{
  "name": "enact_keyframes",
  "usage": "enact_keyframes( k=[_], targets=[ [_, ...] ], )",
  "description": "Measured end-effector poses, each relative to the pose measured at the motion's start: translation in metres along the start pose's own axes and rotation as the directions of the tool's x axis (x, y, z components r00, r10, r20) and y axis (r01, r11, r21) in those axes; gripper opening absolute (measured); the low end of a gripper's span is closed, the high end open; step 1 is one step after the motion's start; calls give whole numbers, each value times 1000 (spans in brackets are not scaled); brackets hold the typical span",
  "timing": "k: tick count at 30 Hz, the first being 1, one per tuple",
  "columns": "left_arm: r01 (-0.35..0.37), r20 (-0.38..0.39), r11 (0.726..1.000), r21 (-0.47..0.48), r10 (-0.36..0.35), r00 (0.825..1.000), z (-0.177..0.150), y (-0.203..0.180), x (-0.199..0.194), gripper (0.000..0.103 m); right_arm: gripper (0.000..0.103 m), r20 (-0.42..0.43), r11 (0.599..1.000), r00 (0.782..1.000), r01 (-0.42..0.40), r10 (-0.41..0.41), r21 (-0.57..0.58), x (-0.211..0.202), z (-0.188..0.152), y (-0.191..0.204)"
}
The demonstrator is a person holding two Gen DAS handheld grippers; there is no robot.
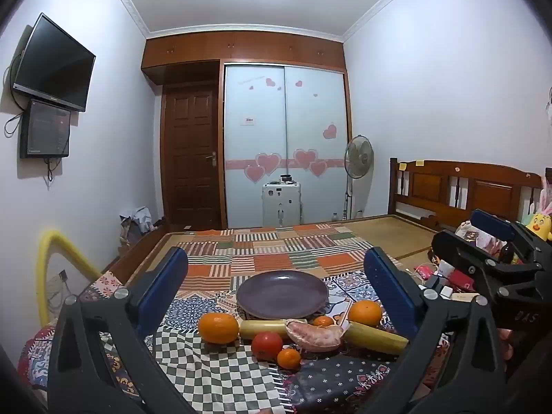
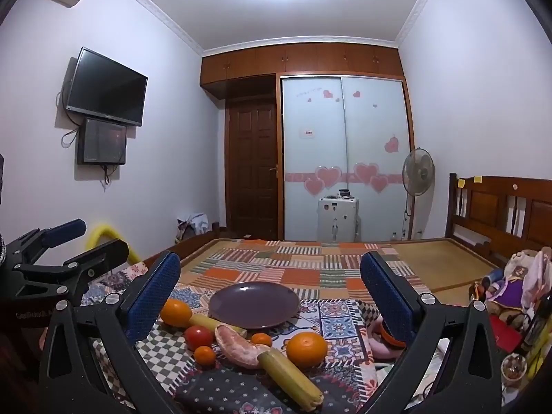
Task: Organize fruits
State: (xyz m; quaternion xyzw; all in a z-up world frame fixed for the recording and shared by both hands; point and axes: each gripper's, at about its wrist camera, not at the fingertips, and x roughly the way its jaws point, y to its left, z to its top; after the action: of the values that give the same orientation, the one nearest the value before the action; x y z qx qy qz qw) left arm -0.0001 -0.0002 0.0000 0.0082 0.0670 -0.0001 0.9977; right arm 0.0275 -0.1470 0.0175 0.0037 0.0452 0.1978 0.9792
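An empty purple plate (image 1: 282, 293) (image 2: 254, 304) sits on the patterned cloth. In front of it lie two large oranges (image 1: 218, 327) (image 1: 365, 312), a red tomato (image 1: 266, 345), two small tangerines (image 1: 289, 358) (image 1: 323, 321), a pink pomelo wedge (image 1: 315, 336) and two yellow-green cane pieces (image 1: 374, 338) (image 1: 262, 328). My left gripper (image 1: 276, 276) is open and empty, held back from the fruit. My right gripper (image 2: 270, 276) is open and empty, also back from the fruit; it shows at the right of the left wrist view (image 1: 490, 252). The left gripper shows at the left of the right wrist view (image 2: 65, 241).
The fruit lies on a bed covered with patchwork cloths (image 1: 276, 252). Soft toys and clutter (image 2: 517, 283) lie along the right side by the wooden headboard (image 1: 462, 186). A yellow foam tube (image 1: 51, 258) stands at the left. A fan (image 1: 358, 158), wardrobe and door are far behind.
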Motion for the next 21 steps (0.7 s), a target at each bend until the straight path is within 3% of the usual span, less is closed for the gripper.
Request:
enact_keyframes(
  k=[21],
  targets=[
    [30,8,999,-25,-30,1000,-2,-6,-1,103,103,8,1000,1000,5,-5,11,-9,3,-3]
  ],
)
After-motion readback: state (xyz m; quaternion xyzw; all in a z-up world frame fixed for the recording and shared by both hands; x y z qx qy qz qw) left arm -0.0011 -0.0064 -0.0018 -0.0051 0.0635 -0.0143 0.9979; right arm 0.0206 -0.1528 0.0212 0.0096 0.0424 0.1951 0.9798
